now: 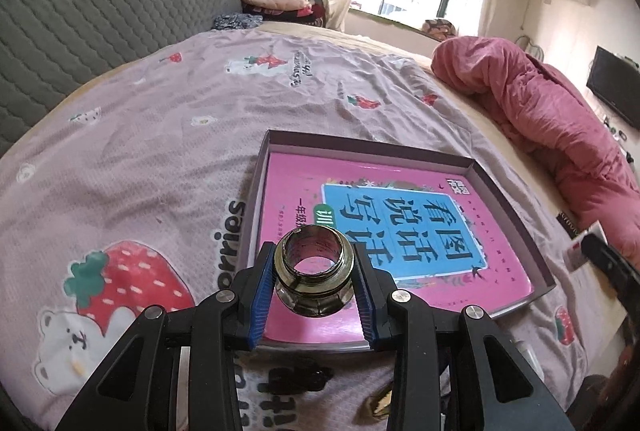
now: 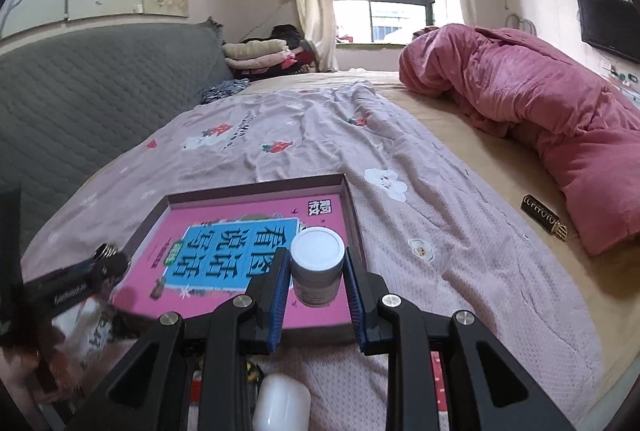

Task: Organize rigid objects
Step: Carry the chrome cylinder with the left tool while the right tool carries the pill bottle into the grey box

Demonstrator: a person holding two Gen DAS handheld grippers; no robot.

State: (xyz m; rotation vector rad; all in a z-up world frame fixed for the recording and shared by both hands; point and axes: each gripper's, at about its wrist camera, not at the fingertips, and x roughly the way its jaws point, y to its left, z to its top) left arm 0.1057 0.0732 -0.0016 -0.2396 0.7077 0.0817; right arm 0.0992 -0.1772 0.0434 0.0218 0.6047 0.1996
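Left wrist view: the left tongs (image 1: pixel 314 273) clench a dark metal threaded ring (image 1: pixel 314 271) at lower centre, above the shallow grey-rimmed box (image 1: pixel 516 191) holding a pink book (image 1: pixel 288 187).

Right wrist view: the right tongs (image 2: pixel 316 271) grasp a small white-capped jar (image 2: pixel 317 265) at lower centre, over the same box on the bed.

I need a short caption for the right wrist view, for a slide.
Right gripper holds a white-capped jar above a pink book lying in a shallow box on a bed.
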